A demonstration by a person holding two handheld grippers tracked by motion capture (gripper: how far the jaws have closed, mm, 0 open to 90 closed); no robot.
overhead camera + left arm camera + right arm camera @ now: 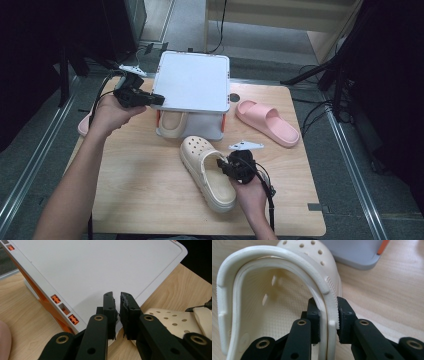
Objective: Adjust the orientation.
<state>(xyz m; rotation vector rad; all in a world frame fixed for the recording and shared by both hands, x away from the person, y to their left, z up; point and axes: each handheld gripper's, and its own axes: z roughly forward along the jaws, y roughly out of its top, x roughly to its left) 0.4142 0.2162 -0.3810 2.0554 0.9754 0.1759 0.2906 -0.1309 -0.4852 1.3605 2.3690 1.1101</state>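
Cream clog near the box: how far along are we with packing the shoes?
One cream clog already lies inside the lidded box. The right gripper pinches the second clog's side wall, and the left gripper holds the lid edge. The pink slide waits on the table.

You had two cream clogs, one near on the table [206, 172] and one inside the box [171, 123]. You had two pink slides, one far right [267, 121], one at the left edge [84, 125]. One grey box [194, 82] stood there.

Lab: tripod legs [320, 75], floor rails [350, 160]
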